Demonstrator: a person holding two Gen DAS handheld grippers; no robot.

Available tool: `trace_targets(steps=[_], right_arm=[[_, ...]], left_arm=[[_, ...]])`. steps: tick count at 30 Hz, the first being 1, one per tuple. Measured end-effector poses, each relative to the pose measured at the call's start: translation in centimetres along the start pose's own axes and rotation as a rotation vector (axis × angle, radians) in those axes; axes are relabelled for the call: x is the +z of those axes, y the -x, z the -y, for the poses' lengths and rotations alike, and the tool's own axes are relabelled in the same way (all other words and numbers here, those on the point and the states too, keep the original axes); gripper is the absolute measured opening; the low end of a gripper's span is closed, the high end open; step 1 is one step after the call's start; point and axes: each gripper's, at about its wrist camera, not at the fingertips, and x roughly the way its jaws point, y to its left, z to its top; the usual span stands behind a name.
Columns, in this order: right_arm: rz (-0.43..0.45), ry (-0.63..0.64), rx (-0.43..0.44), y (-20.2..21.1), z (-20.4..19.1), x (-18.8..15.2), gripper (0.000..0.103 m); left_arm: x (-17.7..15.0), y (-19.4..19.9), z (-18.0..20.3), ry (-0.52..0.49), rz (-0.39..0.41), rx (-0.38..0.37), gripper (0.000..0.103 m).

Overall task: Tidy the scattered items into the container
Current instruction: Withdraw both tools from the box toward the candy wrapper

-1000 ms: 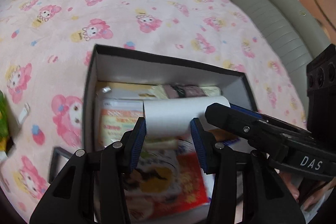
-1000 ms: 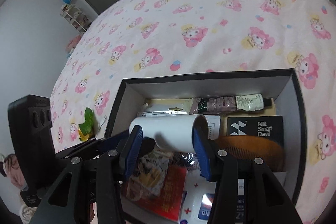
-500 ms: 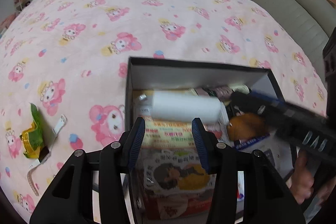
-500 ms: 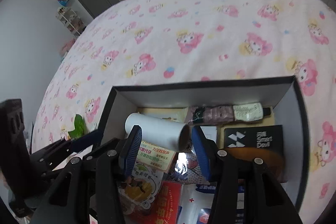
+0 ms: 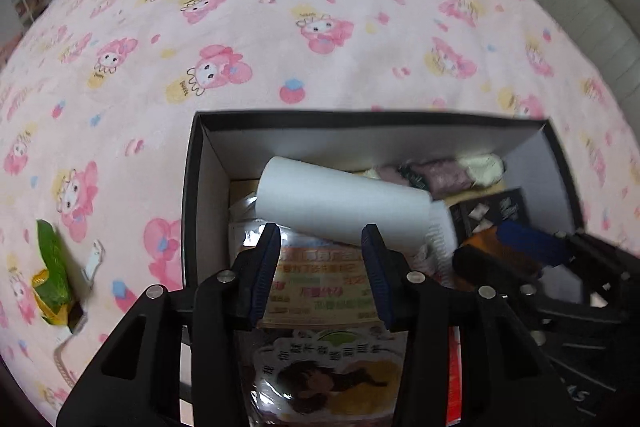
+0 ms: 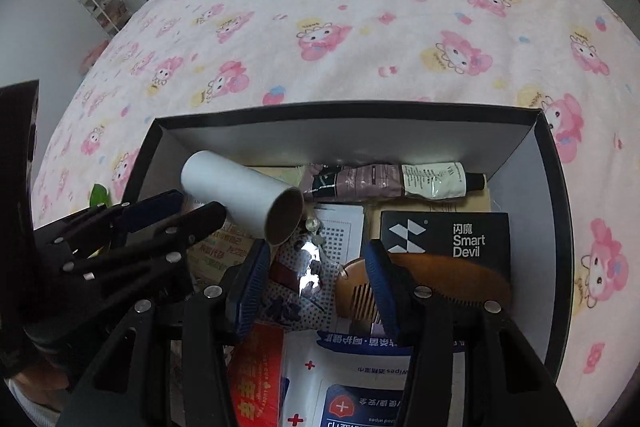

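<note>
Inside the black box (image 6: 554, 227) on the bed, the white roll (image 6: 236, 193) is seen lying tilted on packets, beside a tube (image 6: 396, 181) and comb (image 6: 452, 283). Left gripper (image 5: 322, 267) fingers, having just been closing, are held apart, nothing clamped; right gripper (image 6: 318, 281) fingers likewise apart, empty. A green wrapper (image 5: 54, 267) is left on the blanket

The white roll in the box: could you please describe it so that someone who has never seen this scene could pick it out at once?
On the pink cartoon-print blanket stands an open black box full of packets. In its far left corner, the white roll lies tilted on top of them, left of a crinkled tube. It is the only plain white cylinder there, and its brown cardboard core shows at the open end.
</note>
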Motion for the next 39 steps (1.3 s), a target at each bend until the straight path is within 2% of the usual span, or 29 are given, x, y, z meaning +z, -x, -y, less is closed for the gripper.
trace_targets(steps=[4, 8, 11, 14, 24, 31, 39], right_arm=[[-0.008, 0.013, -0.029, -0.7, 0.1, 0.5, 0.046], [0.009, 0.028, -0.002, 0.1, -0.7, 0.1, 0.046], [0.023, 0.057, -0.019, 0.8, -1.8, -0.3, 0.046], [0.059, 0.065, -0.018, 2.5, -2.5, -1.1, 0.046], [0.158, 0.078, -0.017, 8.8, -4.4, -5.0, 0.046], [0.196, 0.085, 0.001, 11.9, -5.5, -8.0, 0.046], [0.155, 0.09, 0.062, 12.1, -6.4, -11.9, 0.046]], left_arm=[[-1.0, 1.5, -0.1, -0.009, 0.017, 0.0, 0.043], [-2.9, 3.8, -0.1, -0.028, 0.04, -0.047, 0.043], [-4.2, 5.7, 0.0, -0.028, 0.057, -0.061, 0.043], [-5.3, 8.2, 0.4, -0.032, 0.094, -0.105, 0.045], [-8.4, 14.3, 1.1, -0.049, 0.17, -0.17, 0.045], [-11.4, 16.8, 0.9, -0.05, 0.17, -0.236, 0.046], [-15.4, 17.9, 0.5, -0.069, 0.147, -0.252, 0.046]])
